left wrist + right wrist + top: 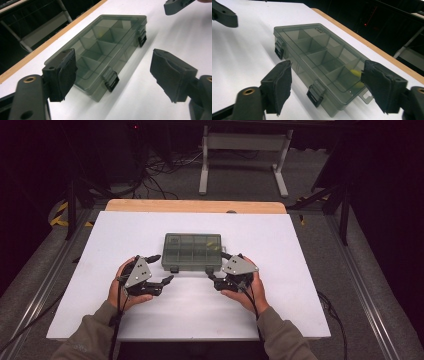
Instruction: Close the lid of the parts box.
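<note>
the compartment box (192,252) sits at the middle of the high view on the white table (280,245), lid down, its long axis running left to right across the frame and its two black latches (174,269) on the near long side, facing me. my left gripper (159,269) hovers at the box's lower left corner and my right gripper (218,270) at its lower right corner, about equally near, each just beside its own latch. both sets of jaws stand wide with nothing between the pads. in the left gripper view the near latch (111,80) lies between and just above the pads; in the right gripper view its latch (315,93) sits low in the centre. something yellow (355,72) shows through the lid at the right end. nothing stands between the jaws and the latches. beyond the table's top edge are cables and a white frame (245,150).
</note>
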The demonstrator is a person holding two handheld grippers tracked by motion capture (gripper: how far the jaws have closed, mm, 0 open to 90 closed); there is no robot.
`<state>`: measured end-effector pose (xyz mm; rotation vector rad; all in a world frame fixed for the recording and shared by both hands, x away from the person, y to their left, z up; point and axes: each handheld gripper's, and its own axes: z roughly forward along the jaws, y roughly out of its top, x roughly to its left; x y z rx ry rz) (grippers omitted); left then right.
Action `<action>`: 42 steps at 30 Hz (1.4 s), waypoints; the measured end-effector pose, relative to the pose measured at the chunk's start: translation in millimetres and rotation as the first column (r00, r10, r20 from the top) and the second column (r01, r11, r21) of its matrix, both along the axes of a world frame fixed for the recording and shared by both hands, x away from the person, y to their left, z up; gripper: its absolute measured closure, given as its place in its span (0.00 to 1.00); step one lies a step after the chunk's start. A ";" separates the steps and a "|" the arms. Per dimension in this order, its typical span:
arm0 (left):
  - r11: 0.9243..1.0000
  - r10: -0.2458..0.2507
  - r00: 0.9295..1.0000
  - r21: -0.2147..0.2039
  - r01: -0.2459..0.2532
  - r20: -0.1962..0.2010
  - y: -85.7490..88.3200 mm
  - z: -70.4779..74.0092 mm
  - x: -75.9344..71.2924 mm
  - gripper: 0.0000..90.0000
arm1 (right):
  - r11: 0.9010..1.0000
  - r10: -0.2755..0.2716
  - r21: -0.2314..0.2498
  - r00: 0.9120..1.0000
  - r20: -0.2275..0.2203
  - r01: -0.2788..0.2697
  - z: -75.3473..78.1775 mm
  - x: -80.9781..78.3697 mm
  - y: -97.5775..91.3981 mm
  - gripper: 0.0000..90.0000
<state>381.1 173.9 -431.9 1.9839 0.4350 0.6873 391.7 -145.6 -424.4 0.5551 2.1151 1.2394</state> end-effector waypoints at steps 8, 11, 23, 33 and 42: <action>1.000 -0.008 1.000 -0.001 0.008 0.009 5.5 3.3 -10.6 0.19 | 1.000 -0.003 -0.010 1.000 0.010 0.003 4.3 -8.1 -3.9 0.21; 1.000 -0.008 1.000 -0.001 0.008 0.013 6.9 3.9 -12.9 0.18 | 1.000 -0.009 -0.011 1.000 0.013 0.009 5.0 -9.9 -5.4 0.19; 1.000 0.001 1.000 0.012 -0.001 0.021 19.8 3.0 -26.5 0.13 | 0.999 -0.038 -0.023 0.999 0.024 0.039 6.9 -19.5 -19.1 0.16; 1.000 0.009 1.000 0.010 -0.009 0.014 31.7 -1.5 -35.1 0.12 | 0.998 -0.041 -0.046 0.998 0.045 0.043 4.4 -29.1 -29.1 0.15; 1.000 0.016 1.000 -0.009 -0.016 -0.003 48.1 -12.0 -44.5 0.11 | 0.996 -0.072 -0.047 0.997 0.030 0.073 -7.1 -39.6 -47.4 0.14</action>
